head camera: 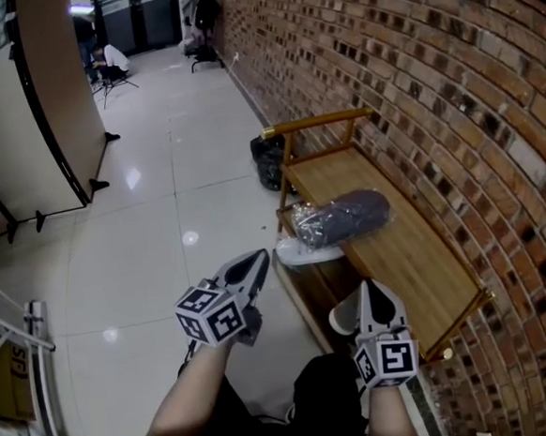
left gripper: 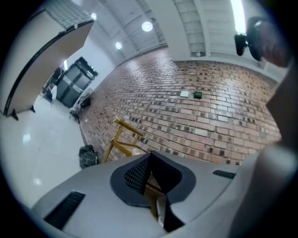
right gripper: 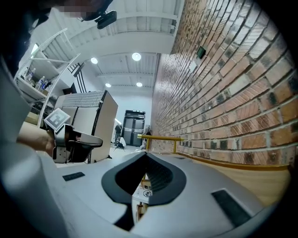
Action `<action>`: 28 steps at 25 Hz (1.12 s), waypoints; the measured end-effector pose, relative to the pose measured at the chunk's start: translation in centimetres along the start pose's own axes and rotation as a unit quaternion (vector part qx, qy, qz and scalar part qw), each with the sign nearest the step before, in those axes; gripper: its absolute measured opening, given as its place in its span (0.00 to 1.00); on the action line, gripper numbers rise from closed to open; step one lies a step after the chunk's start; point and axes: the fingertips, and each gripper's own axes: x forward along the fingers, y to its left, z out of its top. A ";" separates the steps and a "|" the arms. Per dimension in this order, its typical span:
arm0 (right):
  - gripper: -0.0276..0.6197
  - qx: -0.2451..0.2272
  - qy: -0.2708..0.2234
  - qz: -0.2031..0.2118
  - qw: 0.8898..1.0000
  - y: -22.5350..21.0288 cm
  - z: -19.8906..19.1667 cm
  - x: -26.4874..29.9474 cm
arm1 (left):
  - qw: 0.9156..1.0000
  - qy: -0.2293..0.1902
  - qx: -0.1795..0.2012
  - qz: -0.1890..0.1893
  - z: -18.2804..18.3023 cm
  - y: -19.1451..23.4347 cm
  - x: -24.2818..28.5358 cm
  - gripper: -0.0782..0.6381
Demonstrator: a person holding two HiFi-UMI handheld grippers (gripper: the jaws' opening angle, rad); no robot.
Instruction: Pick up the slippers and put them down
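A wooden bench [head camera: 417, 257] stands along the brick wall. On it lies a dark slipper bundle in clear plastic [head camera: 341, 216], and a white slipper [head camera: 309, 251] lies at the bench's near edge just in front of it. My left gripper [head camera: 260, 257] [left gripper: 150, 155] hovers level just left of the white slipper, jaws shut and empty. My right gripper [head camera: 371, 287] [right gripper: 145, 155] is held over the bench's near end with its jaws together. A white rounded thing [head camera: 341, 320] shows just left of it; I cannot tell what it is.
A black bag [head camera: 269, 161] sits on the glossy floor at the bench's far end, under its yellow armrest [head camera: 317, 121]. Partition panels on feet [head camera: 49, 126] line the left side. A metal rack [head camera: 26, 373] is at lower left. A person crouches far down the hall [head camera: 110, 61].
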 end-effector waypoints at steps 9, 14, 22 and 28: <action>0.06 -0.011 0.003 -0.010 1.000 -1.1 0.1 -1.1 | 0.986 0.055 -0.143 -0.071 -2.0 0.3 4.0 0.11; 0.06 -0.015 0.006 -0.004 1.000 -0.6 0.0 -0.4 | 0.978 0.070 -0.179 -0.075 -2.1 0.9 6.0 0.35; 0.06 -0.019 0.023 0.013 0.999 0.4 -1.7 0.9 | 0.947 0.095 -0.293 -0.092 -4.0 1.9 9.9 0.51; 0.06 -0.042 0.029 0.026 0.998 0.7 -2.8 2.1 | 0.925 0.101 -0.349 -0.116 -5.1 2.3 12.8 0.51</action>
